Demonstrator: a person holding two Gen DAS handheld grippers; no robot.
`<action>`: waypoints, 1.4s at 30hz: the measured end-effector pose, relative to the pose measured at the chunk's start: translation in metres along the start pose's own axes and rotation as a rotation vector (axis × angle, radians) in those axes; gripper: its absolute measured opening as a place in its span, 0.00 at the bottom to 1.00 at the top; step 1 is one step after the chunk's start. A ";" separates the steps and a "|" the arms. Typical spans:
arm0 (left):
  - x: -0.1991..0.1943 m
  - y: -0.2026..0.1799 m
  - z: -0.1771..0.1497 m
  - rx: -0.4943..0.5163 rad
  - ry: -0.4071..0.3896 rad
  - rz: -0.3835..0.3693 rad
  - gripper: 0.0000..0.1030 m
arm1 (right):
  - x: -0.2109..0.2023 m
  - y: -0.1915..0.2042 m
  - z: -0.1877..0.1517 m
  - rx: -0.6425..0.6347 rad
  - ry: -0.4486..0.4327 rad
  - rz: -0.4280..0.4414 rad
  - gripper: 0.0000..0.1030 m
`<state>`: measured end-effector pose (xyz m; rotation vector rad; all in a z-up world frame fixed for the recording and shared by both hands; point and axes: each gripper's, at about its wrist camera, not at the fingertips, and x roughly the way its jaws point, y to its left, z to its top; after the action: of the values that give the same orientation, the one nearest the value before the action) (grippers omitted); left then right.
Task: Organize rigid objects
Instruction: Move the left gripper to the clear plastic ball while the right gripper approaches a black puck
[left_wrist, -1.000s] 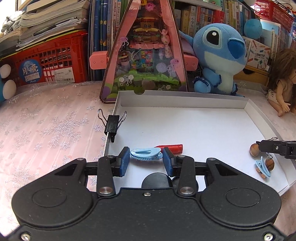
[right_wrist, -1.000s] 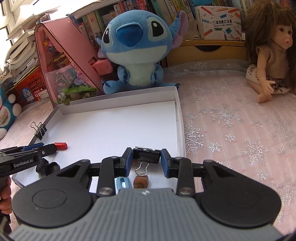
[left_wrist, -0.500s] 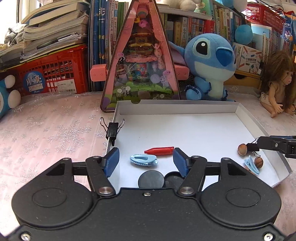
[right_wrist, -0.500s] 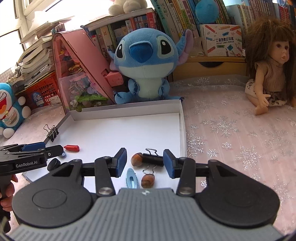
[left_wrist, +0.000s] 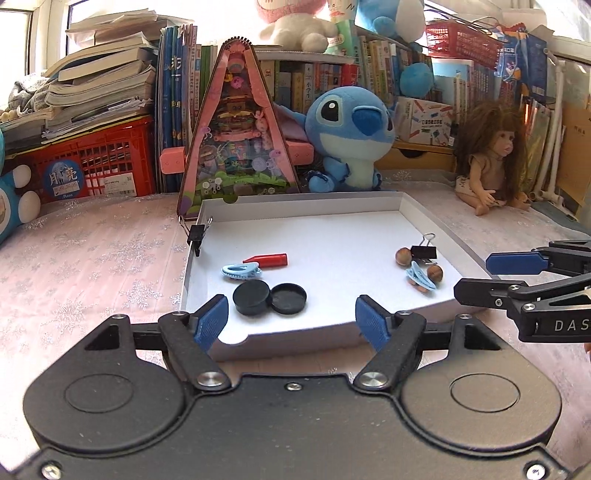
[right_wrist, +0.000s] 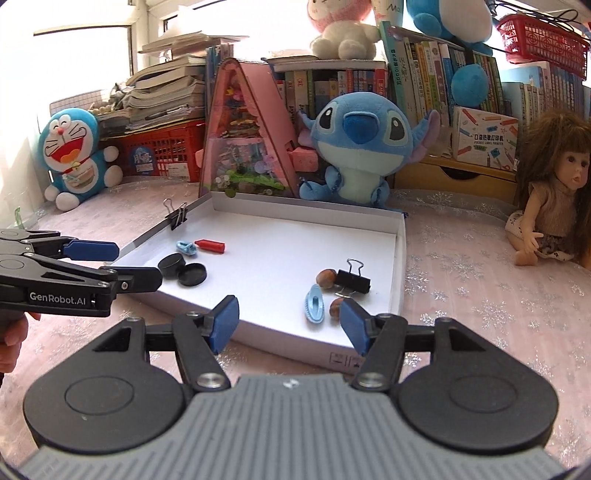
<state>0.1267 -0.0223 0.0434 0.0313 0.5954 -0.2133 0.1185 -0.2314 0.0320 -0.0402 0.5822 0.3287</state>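
Both claws hover at the near edge of a shallow white tray (left_wrist: 436, 218) that sits on a desk (left_wrist: 92, 258) covered with a pink snowflake cloth. The left claw (left_wrist: 291, 319) stands open with nothing between its blue pads, its jaws having just been opening. The right claw (right_wrist: 290, 319) is likewise open and empty, its jaws having just been opening too.

On the tray's left side, a red crayon-like piece (left_wrist: 269, 259) lies with its long axis roughly across the tray, its tapered tip pointing toward the left wall. Just in front of it a light blue hair clip (left_wrist: 241, 271) lies flat, also lengthwise across the tray. Nearer still are two black round caps (left_wrist: 269, 297), touching side by side.

On the tray's right side, a black binder clip (right_wrist: 354, 280) lies with its wire handles pointing toward the far wall. A hazelnut (right_wrist: 327, 277) rests against its left side, a second hazelnut (right_wrist: 336, 306) lies nearer the claw, and a second blue hair clip (right_wrist: 314, 304) lies beside it with its long axis running from near to far.

Another black binder clip (left_wrist: 197, 234) is clamped upright on the tray's left wall.
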 end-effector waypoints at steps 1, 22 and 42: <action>-0.005 -0.002 -0.005 0.006 -0.002 -0.006 0.72 | -0.003 0.002 -0.003 -0.006 -0.002 0.010 0.72; -0.069 -0.004 -0.076 0.037 0.028 -0.047 0.62 | -0.045 0.050 -0.070 -0.135 0.032 0.142 0.75; -0.078 -0.012 -0.098 0.075 0.026 -0.019 0.44 | -0.043 0.084 -0.091 -0.252 -0.004 0.075 0.74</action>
<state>0.0075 -0.0105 0.0062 0.1013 0.6136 -0.2543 0.0100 -0.1763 -0.0155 -0.2603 0.5371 0.4737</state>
